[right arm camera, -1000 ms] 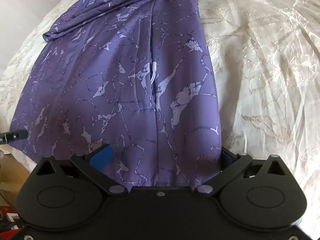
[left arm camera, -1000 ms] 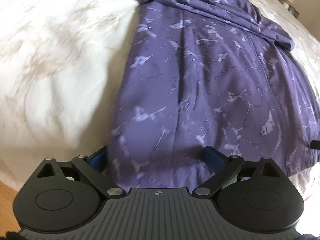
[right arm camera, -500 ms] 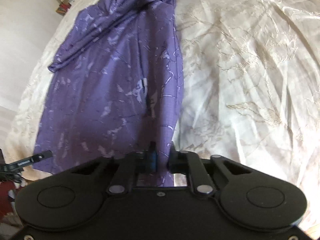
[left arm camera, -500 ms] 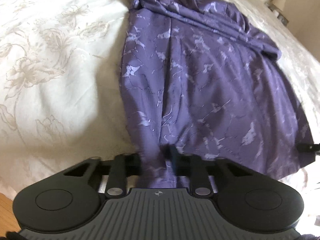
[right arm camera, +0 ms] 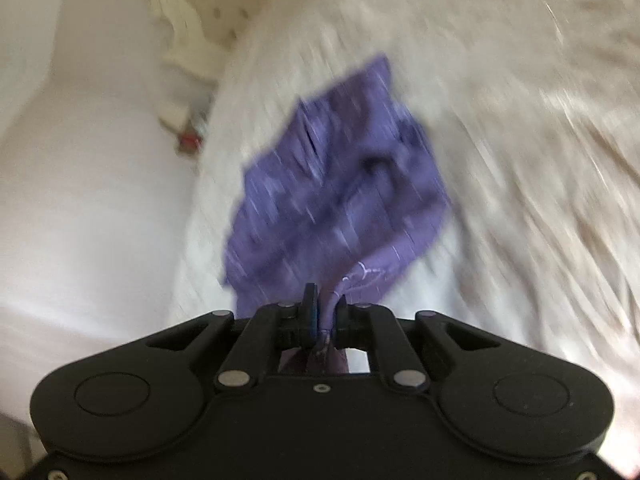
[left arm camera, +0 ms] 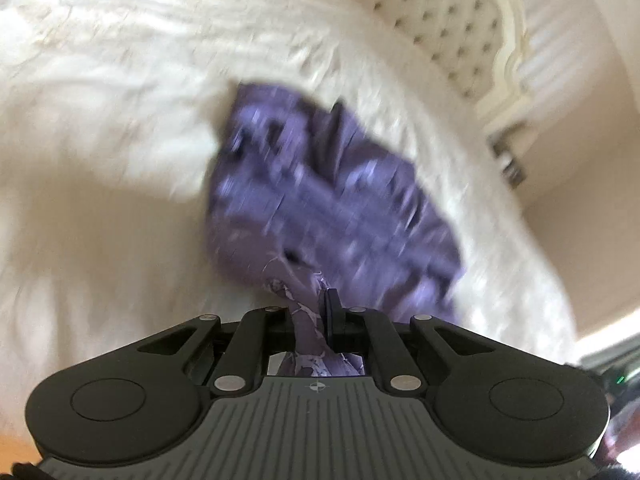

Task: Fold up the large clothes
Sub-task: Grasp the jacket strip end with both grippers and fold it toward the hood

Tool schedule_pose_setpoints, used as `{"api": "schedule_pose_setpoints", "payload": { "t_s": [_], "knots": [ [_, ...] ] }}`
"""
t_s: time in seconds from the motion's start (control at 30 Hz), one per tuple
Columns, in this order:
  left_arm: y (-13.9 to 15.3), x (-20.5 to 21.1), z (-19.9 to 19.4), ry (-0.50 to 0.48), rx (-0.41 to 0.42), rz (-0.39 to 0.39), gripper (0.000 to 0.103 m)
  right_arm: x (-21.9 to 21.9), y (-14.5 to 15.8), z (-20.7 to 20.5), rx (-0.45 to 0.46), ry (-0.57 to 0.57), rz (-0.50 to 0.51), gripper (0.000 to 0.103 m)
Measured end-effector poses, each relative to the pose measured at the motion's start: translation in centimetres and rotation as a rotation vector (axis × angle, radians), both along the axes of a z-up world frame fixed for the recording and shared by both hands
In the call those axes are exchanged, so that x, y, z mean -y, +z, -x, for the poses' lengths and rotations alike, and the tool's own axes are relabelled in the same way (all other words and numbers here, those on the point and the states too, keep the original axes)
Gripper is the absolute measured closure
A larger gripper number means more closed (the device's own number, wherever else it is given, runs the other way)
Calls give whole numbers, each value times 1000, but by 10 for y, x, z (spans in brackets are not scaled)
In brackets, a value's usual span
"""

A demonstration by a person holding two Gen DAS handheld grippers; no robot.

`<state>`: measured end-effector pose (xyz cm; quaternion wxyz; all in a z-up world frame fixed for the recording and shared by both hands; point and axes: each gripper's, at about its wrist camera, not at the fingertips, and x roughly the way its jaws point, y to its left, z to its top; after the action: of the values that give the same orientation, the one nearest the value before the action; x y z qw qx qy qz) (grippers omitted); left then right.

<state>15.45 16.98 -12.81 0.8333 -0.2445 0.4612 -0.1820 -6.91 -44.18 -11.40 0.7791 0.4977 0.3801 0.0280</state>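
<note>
**Both claws clamped on purple garment over bed**

Left claw (left arm camera: pixel 316 312): fingers drawn nearly together, pinching a bunched corner of the garment (left arm camera: pixel 320 200), purple with pale marbled print. Cloth squeezed into a narrow twist between the fingers, with more of it visible through the gap behind them. Beyond the pinch, fabric spreading out wide and rumpled across the cream bedspread (left arm camera: pixel 100 140), heavily blurred. Tufted cream headboard (left arm camera: pixel 440 20) at the upper right of the left view, beige wall beside it.

Right claw (right arm camera: pixel 326 306): likewise closed down tight on a gathered corner of the same garment (right arm camera: pixel 340 184), blue pad showing on the left finger, cloth twisted between the two. Fabric fanning away from the grip over the bedspread (right arm camera: pixel 520 120), folds and dark creases smeared by blur. Headboard (right arm camera: pixel 208 0) at the upper left of the right view, a small red object (right arm camera: pixel 190 142) below it at the bed's edge, too blurred to identify.
</note>
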Motion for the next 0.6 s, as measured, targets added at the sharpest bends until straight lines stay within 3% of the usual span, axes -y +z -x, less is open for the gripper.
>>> {"api": "schedule_pose_setpoints", "payload": {
  "t_s": [0.2, 0.3, 0.6],
  "knots": [
    [19, 13, -89, 39, 64, 112, 93, 16, 10, -77, 93, -147, -34, 90],
    [22, 31, -134, 13, 86, 109, 92, 24, 12, -121, 105, -174, 1, 90],
    [-13, 51, -238, 14, 13, 89, 92, 40, -14, -234, 2, -236, 112, 90]
  ]
}}
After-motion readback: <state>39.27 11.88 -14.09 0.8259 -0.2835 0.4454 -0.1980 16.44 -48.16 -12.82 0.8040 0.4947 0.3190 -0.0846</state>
